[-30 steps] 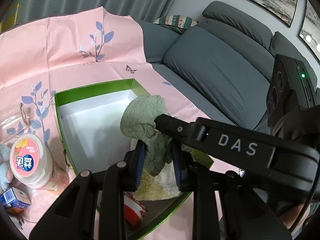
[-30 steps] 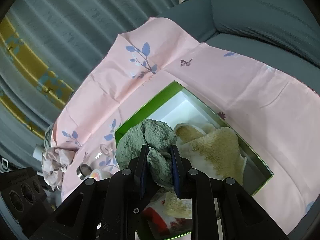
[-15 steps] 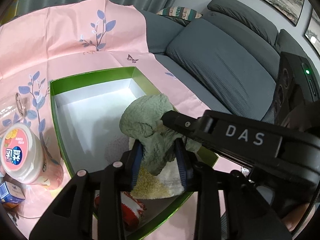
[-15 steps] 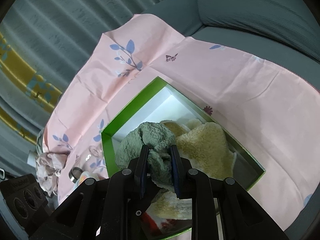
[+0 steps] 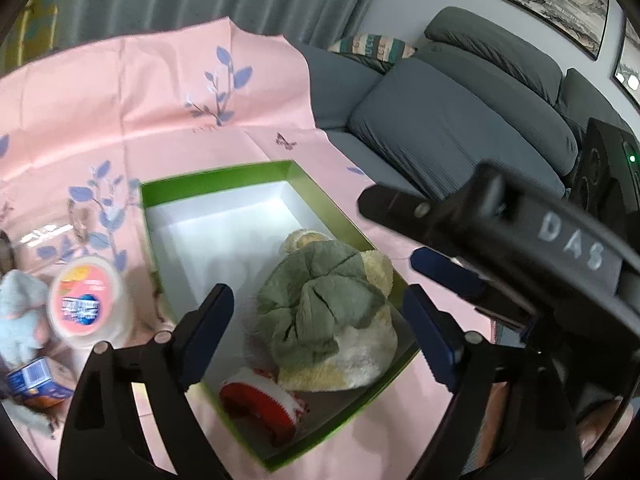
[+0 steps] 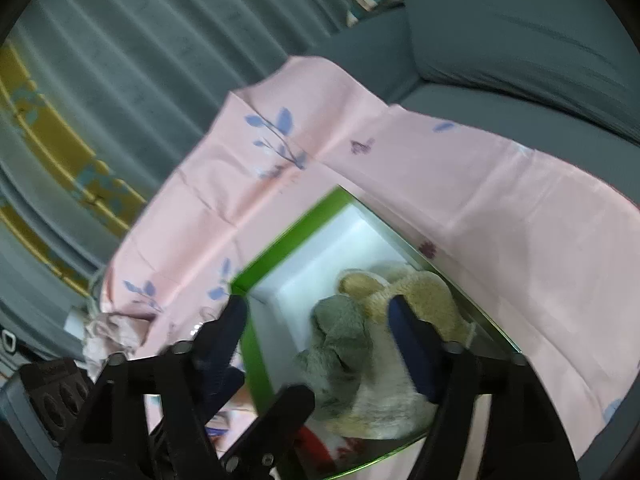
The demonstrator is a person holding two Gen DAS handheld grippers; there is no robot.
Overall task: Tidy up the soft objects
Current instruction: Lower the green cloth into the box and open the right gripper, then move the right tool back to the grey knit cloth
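A crumpled sage-green cloth lies loose in the green box with a white inside, on top of a cream fluffy towel. A red and white soft item lies at the box's near end. My left gripper is open, its fingers on either side of the green cloth and above it. My right gripper is open too, above the green cloth and cream towel. The right gripper's arm crosses the left wrist view.
The box sits on a pink floral sheet spread over a grey sofa. Left of the box stand a round tub with a pink label, a light blue soft item and a small blue carton. Grey curtains hang behind.
Both grippers have opened and let go of the green cloth, which has dropped onto the cream towel in the box. Both grippers have pulled back and up a little.
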